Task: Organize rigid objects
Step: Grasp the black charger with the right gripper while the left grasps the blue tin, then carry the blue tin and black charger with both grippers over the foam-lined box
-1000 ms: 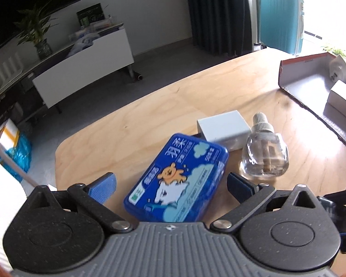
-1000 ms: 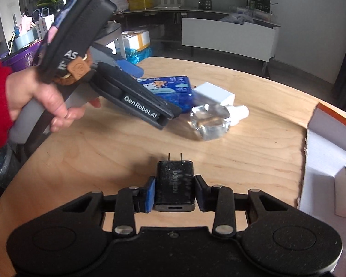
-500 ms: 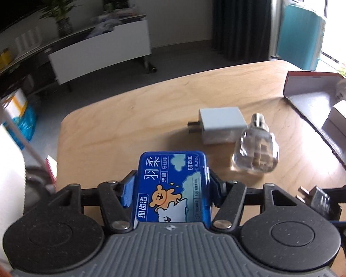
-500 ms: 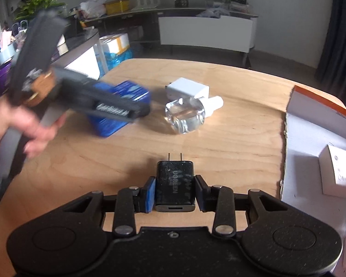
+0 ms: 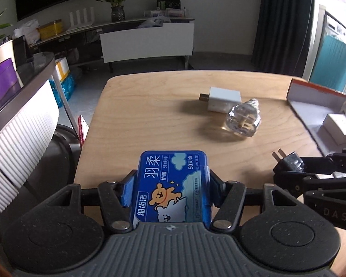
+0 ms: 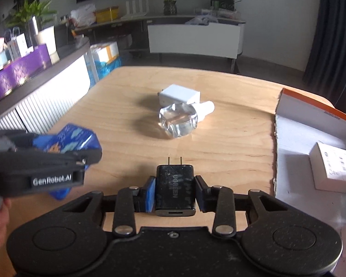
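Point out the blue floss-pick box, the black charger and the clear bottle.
blue floss-pick box (image 5: 173, 184): left wrist view, centre of printed lid.
black charger (image 6: 174, 189): right wrist view, middle of top face.
clear bottle (image 6: 178, 120): right wrist view, centre of glass body.

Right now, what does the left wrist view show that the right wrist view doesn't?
Only the left wrist view shows the blue box's printed lid, clamped in the left tongs, and a teal suitcase.

Only the right wrist view shows the black charger's top face, gripped by the right tongs.

Both show the white adapter, the clear bottle and the orange-edged box on the table.
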